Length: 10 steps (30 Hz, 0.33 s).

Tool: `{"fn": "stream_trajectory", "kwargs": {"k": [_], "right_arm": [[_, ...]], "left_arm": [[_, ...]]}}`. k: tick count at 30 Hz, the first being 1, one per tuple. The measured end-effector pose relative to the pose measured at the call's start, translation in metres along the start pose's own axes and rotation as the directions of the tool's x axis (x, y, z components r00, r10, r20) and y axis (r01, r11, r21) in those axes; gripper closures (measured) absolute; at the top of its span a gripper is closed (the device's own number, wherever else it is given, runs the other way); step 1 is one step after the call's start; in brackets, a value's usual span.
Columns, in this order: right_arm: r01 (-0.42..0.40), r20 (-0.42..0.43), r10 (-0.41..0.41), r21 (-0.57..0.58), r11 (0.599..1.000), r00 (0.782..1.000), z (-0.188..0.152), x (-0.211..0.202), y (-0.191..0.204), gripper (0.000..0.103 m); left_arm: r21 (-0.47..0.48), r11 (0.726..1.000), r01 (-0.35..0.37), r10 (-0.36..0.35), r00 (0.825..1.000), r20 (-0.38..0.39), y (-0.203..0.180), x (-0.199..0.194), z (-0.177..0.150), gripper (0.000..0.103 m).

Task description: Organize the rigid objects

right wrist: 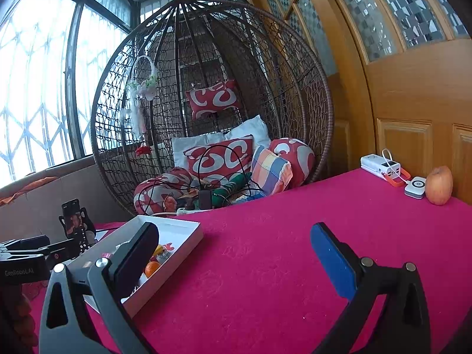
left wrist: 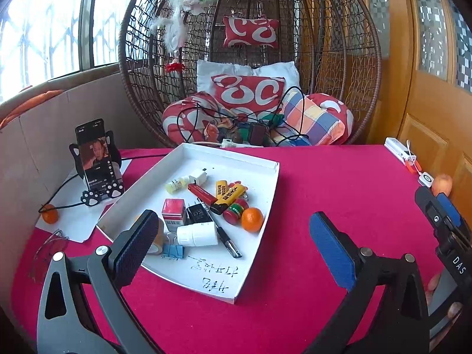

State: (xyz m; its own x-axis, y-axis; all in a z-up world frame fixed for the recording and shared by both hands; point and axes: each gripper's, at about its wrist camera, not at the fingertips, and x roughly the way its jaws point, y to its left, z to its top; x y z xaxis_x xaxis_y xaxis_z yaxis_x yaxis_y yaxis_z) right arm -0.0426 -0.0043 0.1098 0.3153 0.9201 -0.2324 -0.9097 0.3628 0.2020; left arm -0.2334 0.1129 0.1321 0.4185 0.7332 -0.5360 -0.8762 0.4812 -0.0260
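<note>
Magenta felt tabletop fills both views. Room, left to right: barred window, cardboard panel along the table's left edge, wicker egg chair with red-white cushions and cables behind the table, wooden door with patterned glass on the right.

On the table, left to right:
- 1 small orange on white paper by a black cable
- 1 phone, screen lit, upright in a black paw-print stand
- 1 white tray, handwriting on its near floor
- 1 white power bank, 1 small white square device, 1 apple at the far right edge by the door

Inside the tray: 1 small yellow-white bottle, 1 white plug, 1 red lighter, 2 yellow lighters, 1 red cube box, 1 black adapter, 1 white cylinder, 1 black pen, 1 blue binder clip, 1 tape roll partly hidden, 1 red-green round tin, 1 orange. All lie loose, mostly touching in a cluster.

Left gripper: jaws wide, nothing held, hovering over the tray's near end. Right gripper: jaws wide, nothing held, over bare felt just right of the tray.
</note>
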Motion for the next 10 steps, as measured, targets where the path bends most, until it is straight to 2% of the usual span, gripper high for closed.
{"fn": "stream_trajectory", "kwargs": {"k": [10], "right_arm": [[0.000,-0.015,0.000,-0.003,1.000,1.000,-0.0017,0.0022,0.0024,0.000]], "left_arm": [[-0.004,1.000,-0.016,0.016,1.000,0.006,0.0038,0.0016,-0.0018,0.000]]}}
